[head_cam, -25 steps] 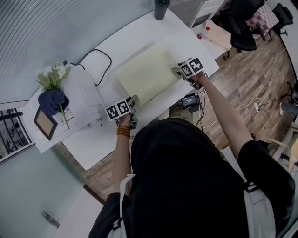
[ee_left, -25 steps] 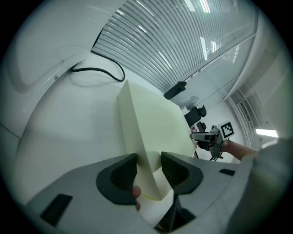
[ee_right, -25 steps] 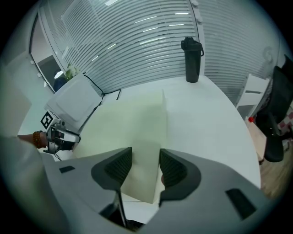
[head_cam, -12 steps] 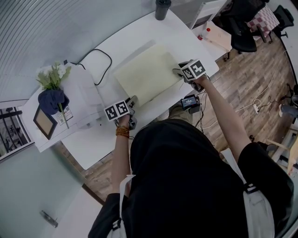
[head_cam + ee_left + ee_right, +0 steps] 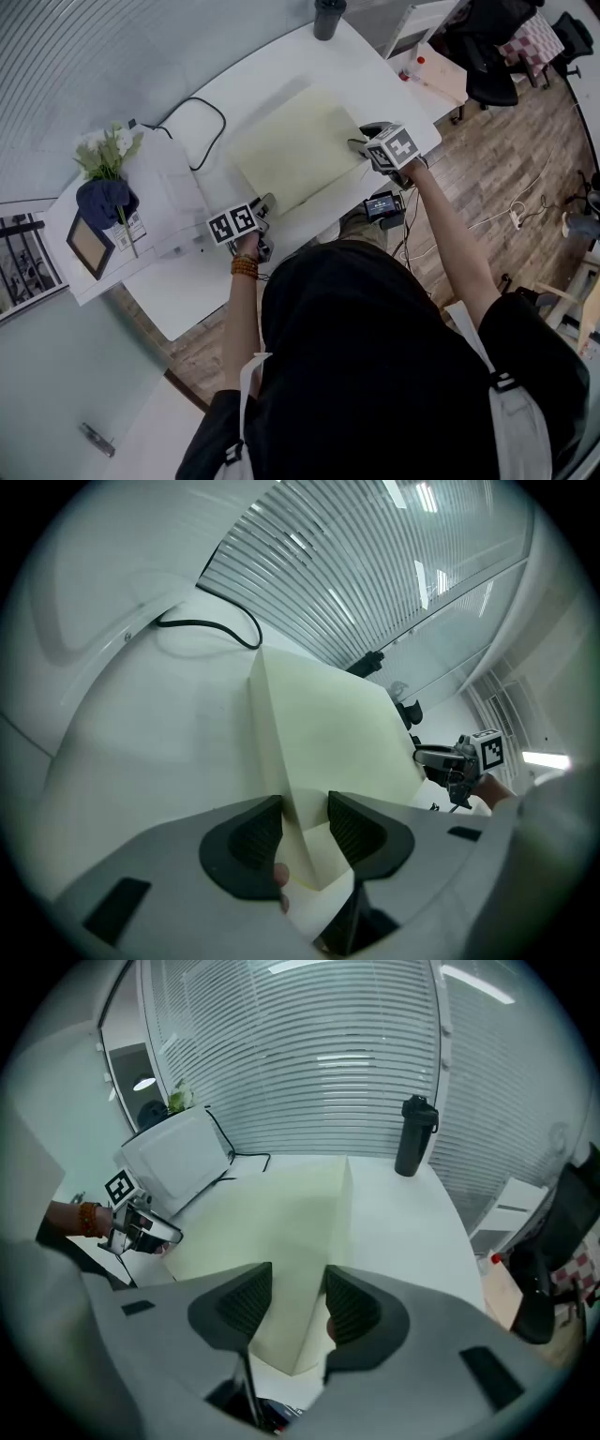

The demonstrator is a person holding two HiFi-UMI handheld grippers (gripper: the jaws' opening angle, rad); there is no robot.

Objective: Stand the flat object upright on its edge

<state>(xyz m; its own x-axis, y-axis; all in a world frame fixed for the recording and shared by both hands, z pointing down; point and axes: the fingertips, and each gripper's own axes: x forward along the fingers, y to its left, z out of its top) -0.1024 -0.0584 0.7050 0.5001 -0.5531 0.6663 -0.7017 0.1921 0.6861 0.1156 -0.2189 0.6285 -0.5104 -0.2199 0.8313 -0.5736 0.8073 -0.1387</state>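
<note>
Pale foam board [image 5: 295, 145] lies near-flat on the bench [image 5: 375, 75], one near corner in each gripper. On the left gripper [image 5: 269, 202] the fingers are clenched on its corner. On the right gripper [image 5: 362, 146] they have just been closing and now grip the board. It looks light, thick and slightly bendy, and probably dents, so take the corners deep. Versus earlier: right gripper rolled and slightly higher, left unchanged.

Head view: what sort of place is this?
Probably an office or lab room: a white table, slatted blinds along the wall, and a black office chair on wood flooring.
</note>
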